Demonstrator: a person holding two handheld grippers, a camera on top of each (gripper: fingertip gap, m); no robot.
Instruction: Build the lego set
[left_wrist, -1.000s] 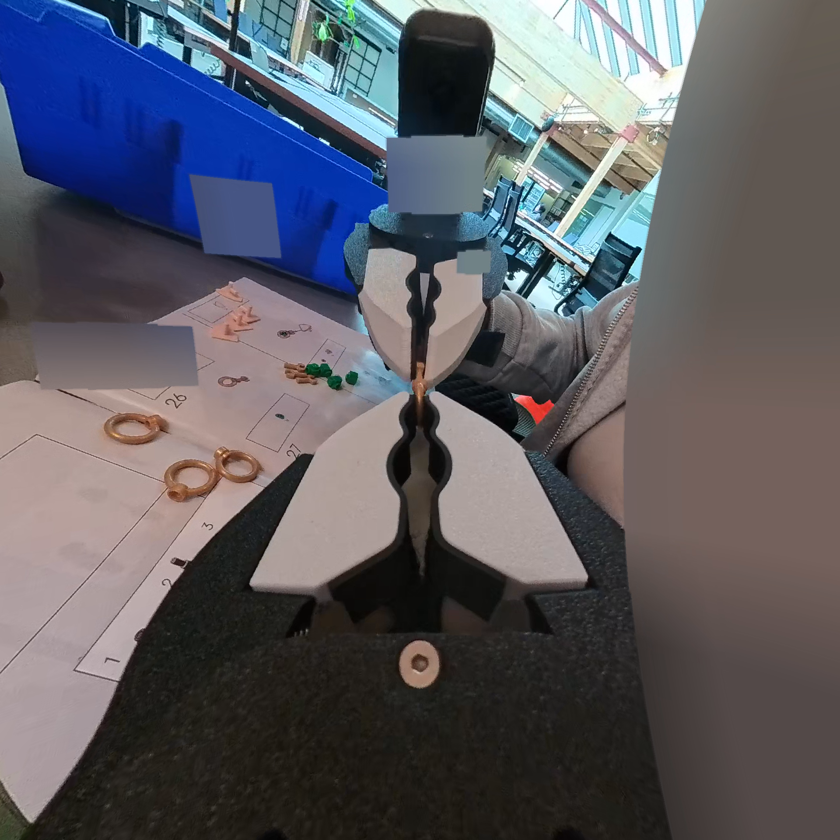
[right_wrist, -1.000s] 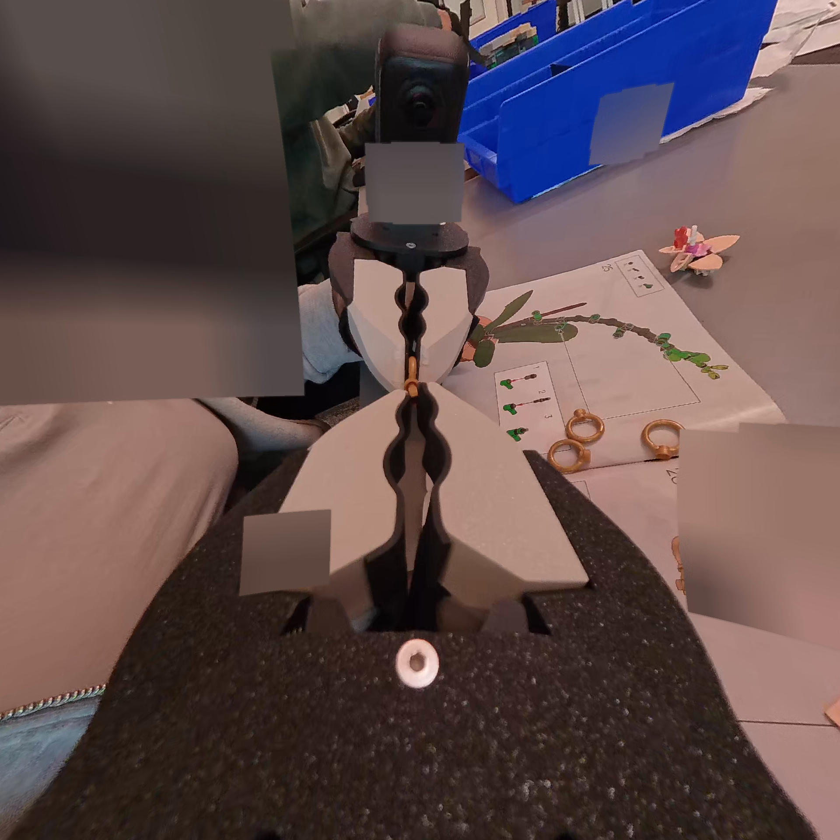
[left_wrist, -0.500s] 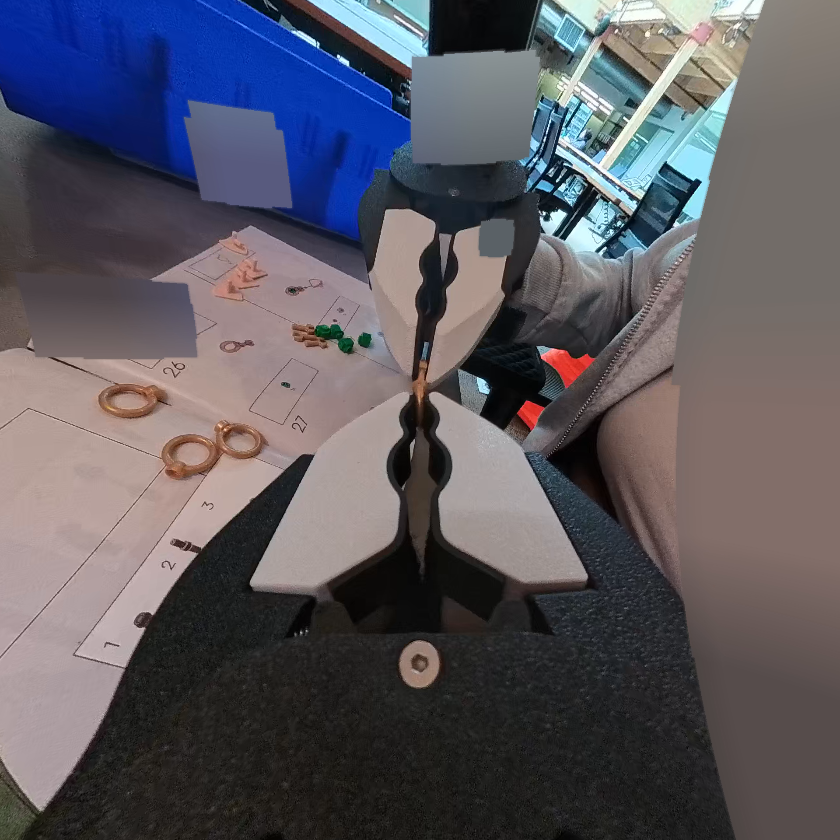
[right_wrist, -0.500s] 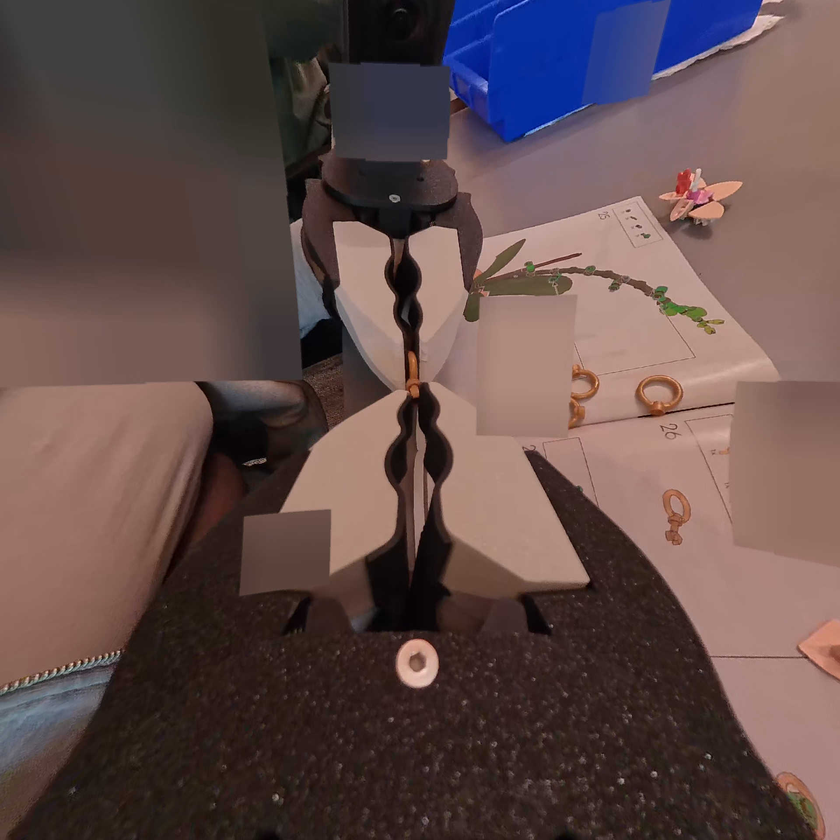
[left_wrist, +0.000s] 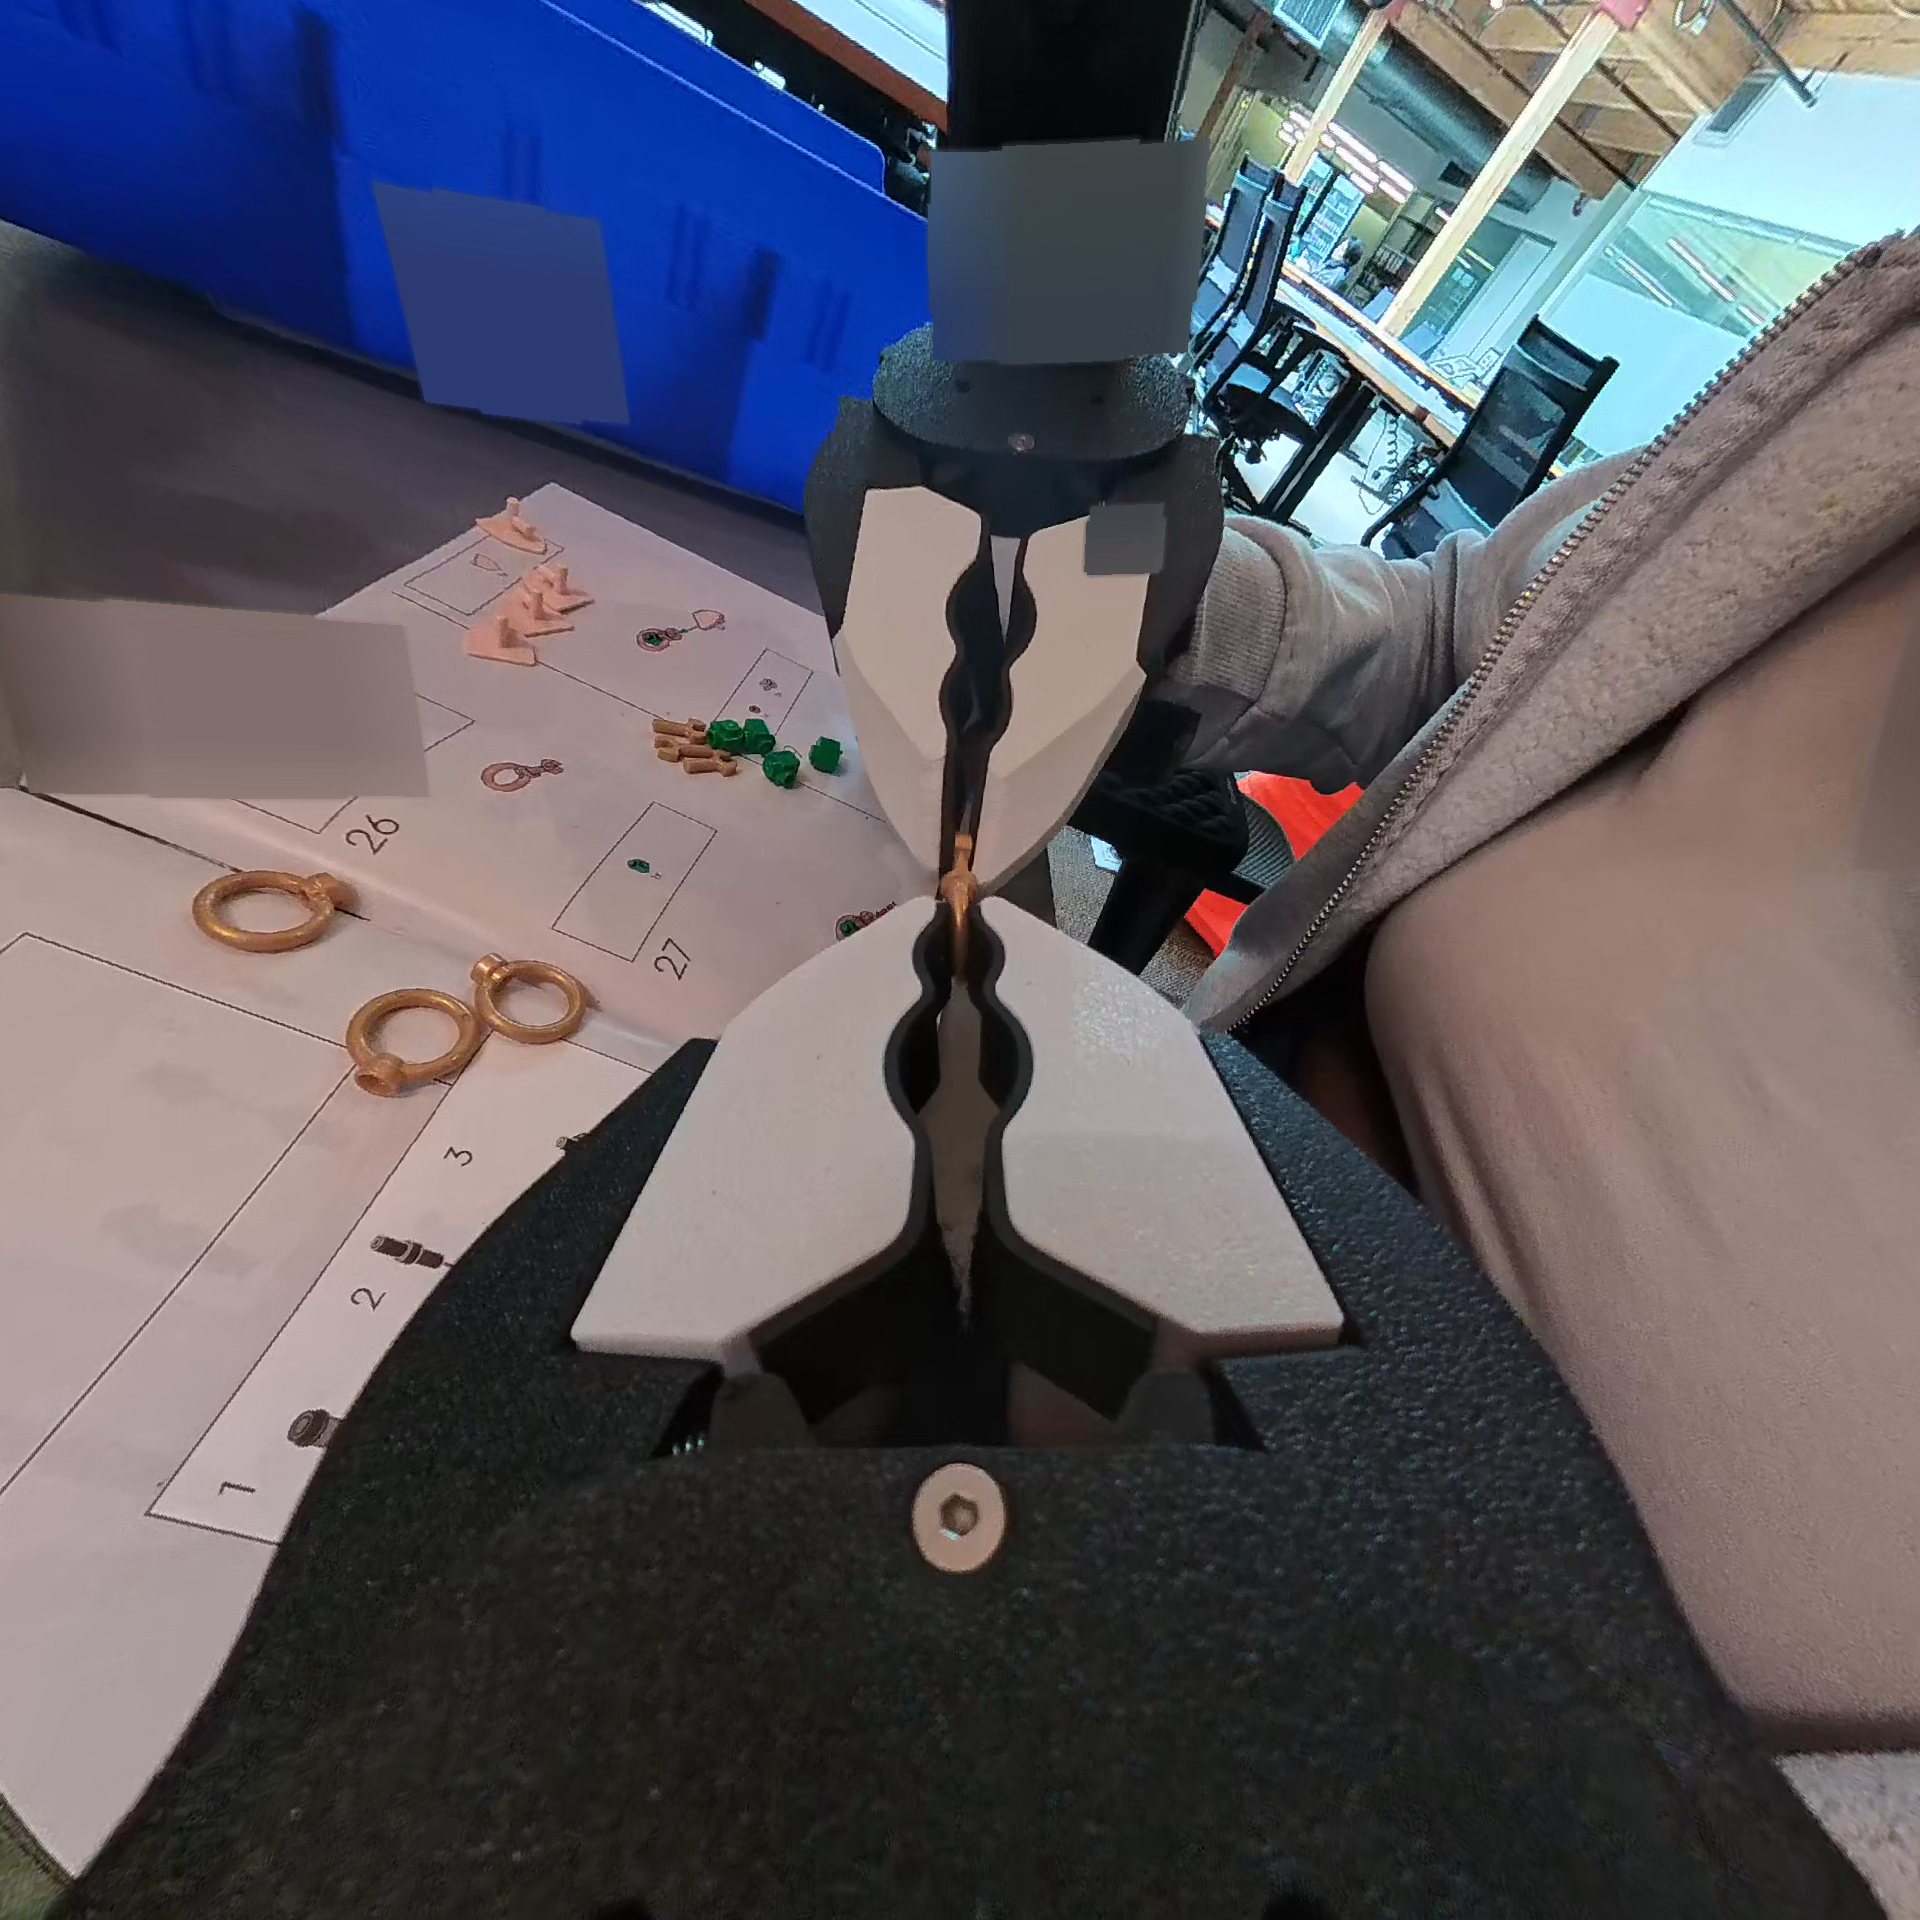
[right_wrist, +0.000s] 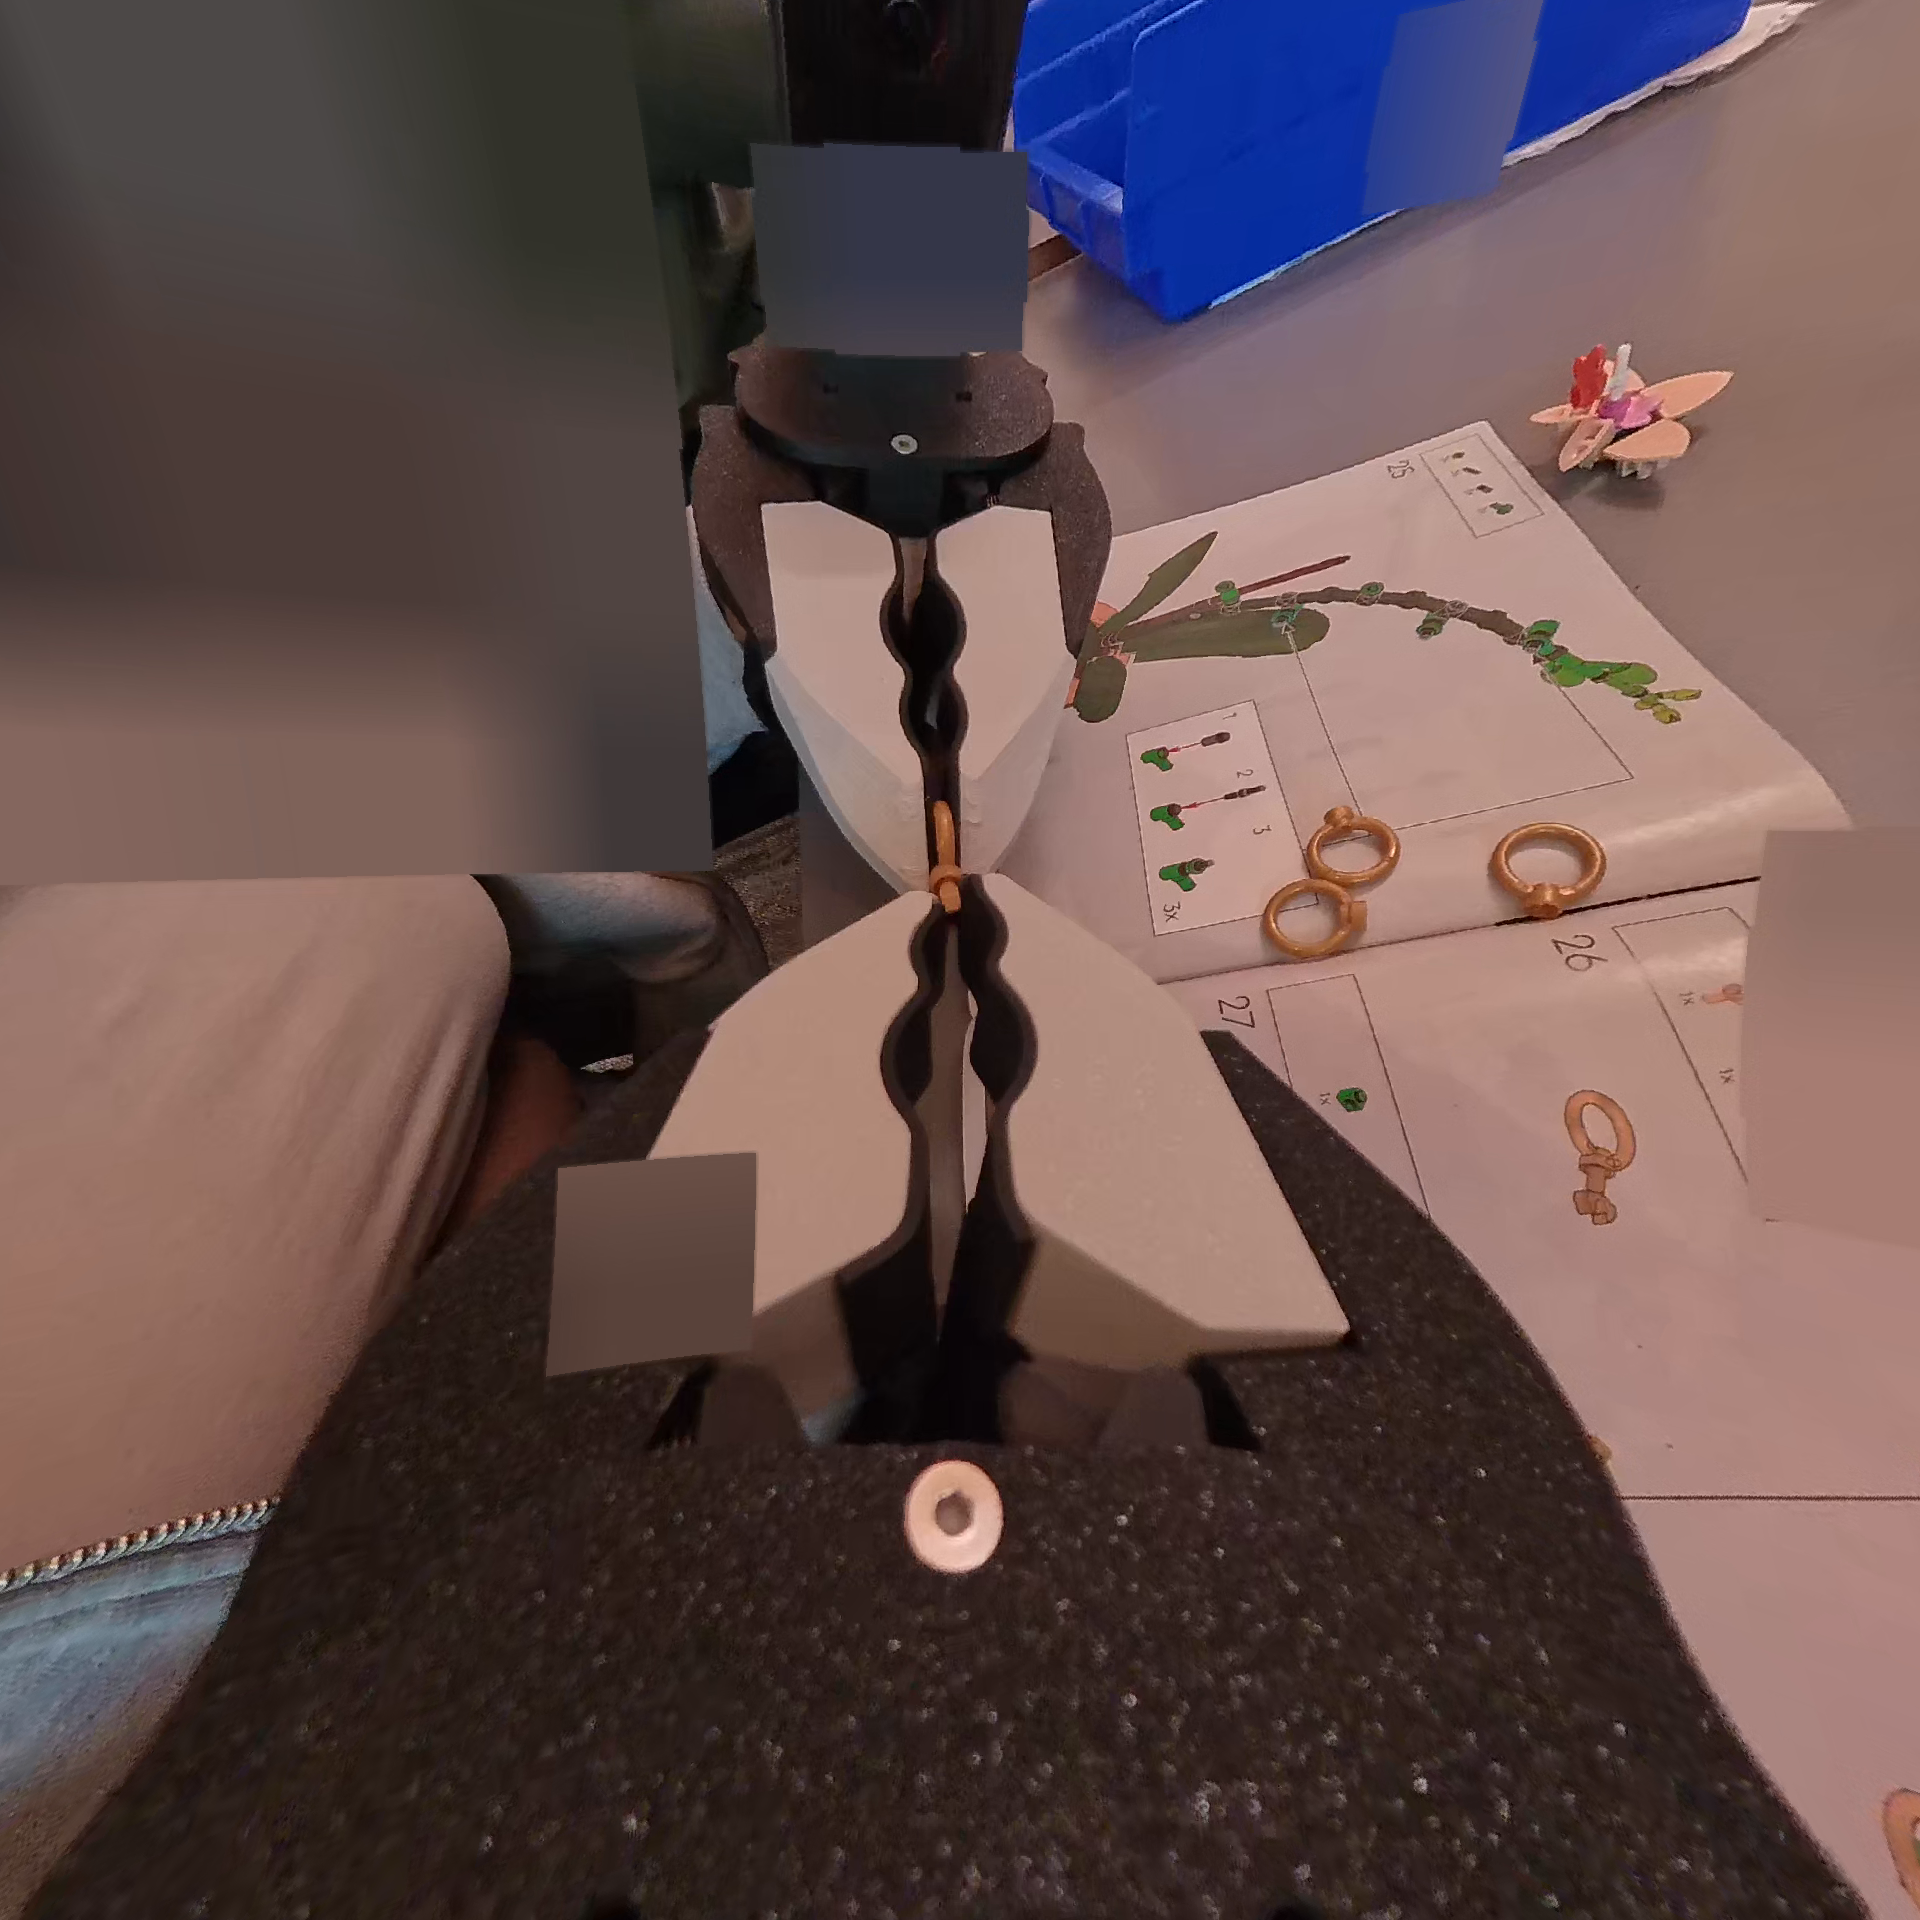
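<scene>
Blue bin (right_wrist: 1226, 156), contents hidden; both grippers apparently pinch gold ring (left_wrist: 958, 902).

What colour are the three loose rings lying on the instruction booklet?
Gold. The three rings on the booklet show best in the right wrist view.

Each gripper (left_wrist: 958, 914) has pale grey wavy-edged fingers (left_wrist: 790, 1132), a black textured body, one silver screw (left_wrist: 958, 1517).
</scene>
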